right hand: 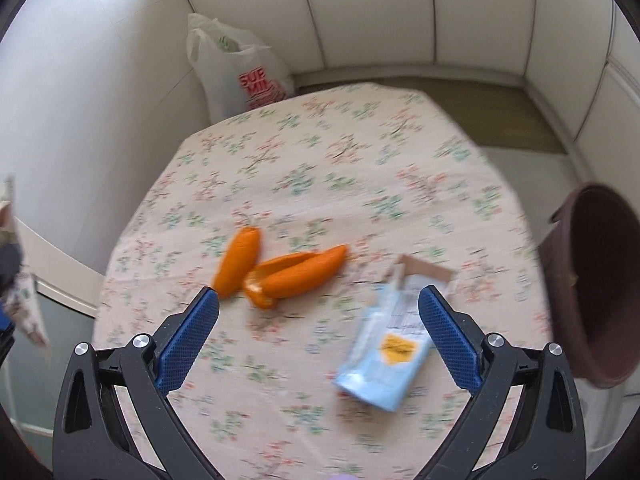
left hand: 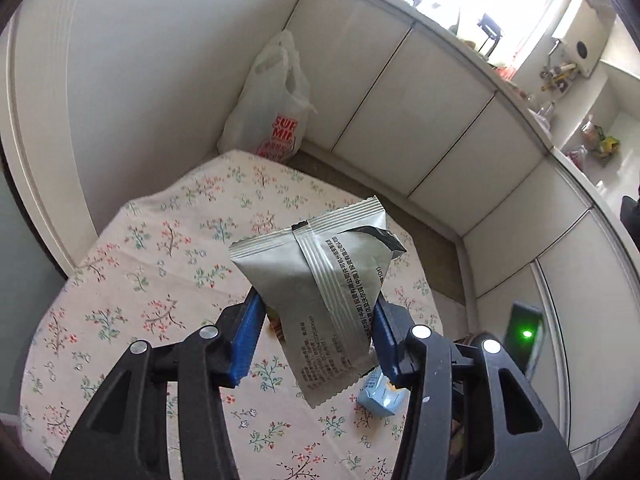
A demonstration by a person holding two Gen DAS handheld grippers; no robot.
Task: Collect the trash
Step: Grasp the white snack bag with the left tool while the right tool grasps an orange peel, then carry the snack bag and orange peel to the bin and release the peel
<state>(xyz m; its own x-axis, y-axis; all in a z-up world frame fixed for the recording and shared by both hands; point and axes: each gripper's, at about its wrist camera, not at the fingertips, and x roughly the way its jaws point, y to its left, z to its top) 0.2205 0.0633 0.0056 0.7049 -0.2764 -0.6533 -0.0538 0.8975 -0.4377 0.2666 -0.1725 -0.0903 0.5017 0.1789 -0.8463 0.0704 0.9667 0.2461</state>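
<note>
My left gripper is shut on a silver snack wrapper and holds it above the floral tablecloth. A light blue carton lies on the cloth just below it. My right gripper is open and empty above the table. Below it lie orange peel pieces to the left and the flattened light blue carton close to the right finger. A brown trash bin stands off the table's right edge.
A white plastic shopping bag with red print stands on the floor in the far corner, also in the left wrist view. White cabinet doors line the wall behind the table. A device with a green light is at the right.
</note>
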